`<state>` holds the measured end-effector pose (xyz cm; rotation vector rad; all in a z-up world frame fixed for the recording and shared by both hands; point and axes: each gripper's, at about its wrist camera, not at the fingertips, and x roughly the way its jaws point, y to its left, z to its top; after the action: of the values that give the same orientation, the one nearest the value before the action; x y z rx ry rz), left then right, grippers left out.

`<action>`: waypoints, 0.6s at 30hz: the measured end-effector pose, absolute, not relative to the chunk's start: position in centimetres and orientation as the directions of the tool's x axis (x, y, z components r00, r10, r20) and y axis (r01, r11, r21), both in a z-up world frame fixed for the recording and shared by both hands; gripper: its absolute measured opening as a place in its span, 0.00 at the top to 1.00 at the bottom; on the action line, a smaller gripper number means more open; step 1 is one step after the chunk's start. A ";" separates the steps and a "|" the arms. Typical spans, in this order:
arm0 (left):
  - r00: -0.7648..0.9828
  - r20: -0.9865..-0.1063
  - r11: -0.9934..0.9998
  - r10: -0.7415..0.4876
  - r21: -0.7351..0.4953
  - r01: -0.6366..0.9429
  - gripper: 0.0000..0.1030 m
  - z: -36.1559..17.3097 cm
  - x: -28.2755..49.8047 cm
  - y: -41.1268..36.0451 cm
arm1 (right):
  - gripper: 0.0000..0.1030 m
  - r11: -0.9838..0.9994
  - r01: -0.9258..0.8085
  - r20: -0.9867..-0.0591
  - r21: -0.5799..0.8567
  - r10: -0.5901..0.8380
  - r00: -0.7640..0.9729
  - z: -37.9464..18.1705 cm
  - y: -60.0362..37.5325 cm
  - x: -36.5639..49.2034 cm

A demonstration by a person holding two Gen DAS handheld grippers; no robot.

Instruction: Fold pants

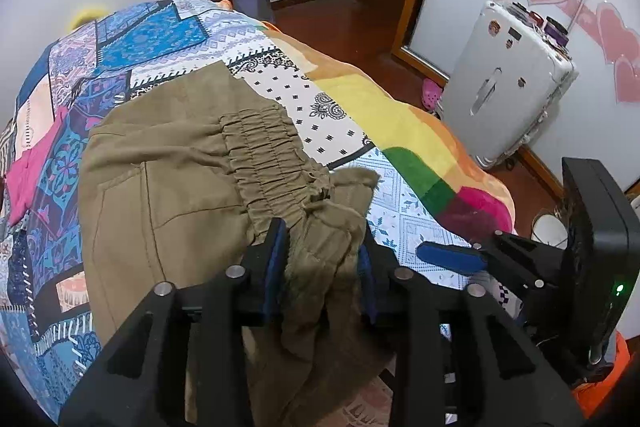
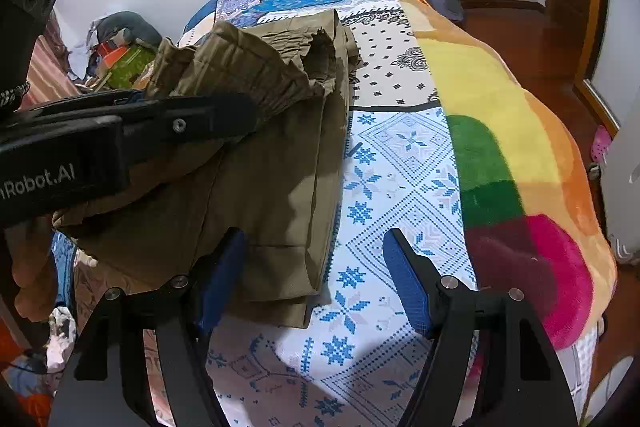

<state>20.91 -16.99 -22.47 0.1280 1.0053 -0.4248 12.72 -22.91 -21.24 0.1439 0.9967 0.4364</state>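
We see the pants [image 1: 180, 179] mid-frame on the bed [image 1: 404, 223], soft and floppy. Left gripper [image 1: 324, 259] loosely straddles bunched waistband cloth; right gripper [image 2: 316, 279] spread, empty. Stiffer waistband suits holding.

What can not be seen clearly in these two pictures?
- Left wrist view: whether the left gripper fingers press the pants; bunched cloth covers the pads.
- Both views: the pants' legs, folded under or cut off by the edge.
- Right wrist view: the bedspread behind the left gripper.
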 end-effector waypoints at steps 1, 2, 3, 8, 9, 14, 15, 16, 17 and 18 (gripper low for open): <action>0.458 -0.839 0.907 -0.294 -0.095 0.410 0.59 -22.3 20.7 -17.0 | 0.34 0.907 -0.283 -0.780 0.311 0.414 0.469 -21.1 -23.1 12.6; 0.459 -0.836 0.905 -0.302 -0.099 0.414 0.56 -22.0 20.5 -17.0 | 0.34 0.909 -0.279 -0.781 0.309 0.410 0.471 -21.0 -23.2 12.5; 0.463 -0.831 0.902 -0.308 -0.101 0.419 0.55 -21.6 20.1 -17.0 | 0.34 0.913 -0.272 -0.783 0.303 0.402 0.475 -20.9 -23.4 12.3; 0.496 -0.806 0.888 -0.323 -0.077 0.454 0.55 -19.4 18.3 -16.6 | 0.34 0.929 -0.244 -0.784 0.278 0.366 0.501 -20.0 -24.6 11.5; 0.512 -0.796 0.888 -0.322 -0.065 0.456 0.54 -18.9 17.9 -16.4 | 0.34 0.932 -0.239 -0.783 0.272 0.359 0.508 -19.7 -24.8 11.2; 0.612 -0.748 0.910 -0.255 0.028 0.414 0.38 -17.6 16.5 -13.3 | 0.34 0.939 -0.219 -0.755 0.264 0.343 0.559 -17.9 -25.6 10.7; 0.616 -0.754 0.914 -0.229 0.050 0.402 0.38 -17.9 16.5 -12.7 | 0.34 0.939 -0.216 -0.745 0.266 0.342 0.572 -17.5 -25.7 10.6; 0.610 -0.766 0.918 -0.203 0.067 0.390 0.38 -18.4 16.6 -12.0 | 0.34 0.939 -0.215 -0.733 0.268 0.344 0.587 -17.0 -25.6 10.6; 0.598 -0.779 0.921 -0.191 0.069 0.383 0.38 -18.9 16.6 -11.4 | 0.34 0.938 -0.217 -0.722 0.271 0.347 0.598 -16.6 -25.6 10.7; 0.579 -0.794 0.924 -0.186 0.059 0.378 0.38 -19.5 16.6 -10.6 | 0.34 0.935 -0.221 -0.709 0.276 0.353 0.610 -16.1 -25.4 10.8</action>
<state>16.58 -10.61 -19.49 0.2324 0.8958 -0.3338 10.76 -25.40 -16.07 0.1670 0.8531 0.3331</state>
